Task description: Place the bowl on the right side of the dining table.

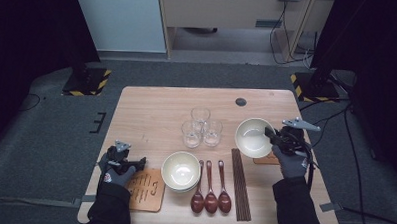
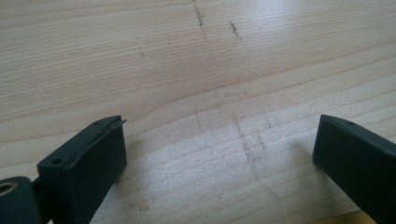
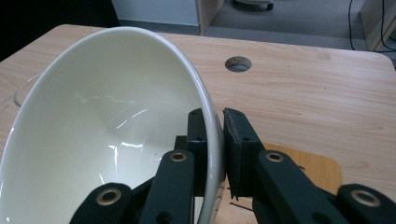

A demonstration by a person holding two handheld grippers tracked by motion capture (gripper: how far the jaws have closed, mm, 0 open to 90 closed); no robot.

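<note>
- The glossy cream ceramic bowl (image 1: pixel 254 137) hangs tilted above the pale wooden table (image 1: pixel 151 110), at 3 o'clock of the three clear glass tumblers (image 1: pixel 201 127).
- The right gripper (image 3: pixel 215 140) is clamped on its rim.
- The left gripper (image 2: pixel 219 154), at the table's 8 o'clock, has its jaws spread wide over bare wood.

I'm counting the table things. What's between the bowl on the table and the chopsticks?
Three brown spoons lie side by side between the bowl and the chopsticks, seen in the high view.

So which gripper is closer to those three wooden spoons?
Left. The left gripper is open, left of the wooden spoons, past the bowl stack. The right gripper holds a raised bowl farther off.
</note>
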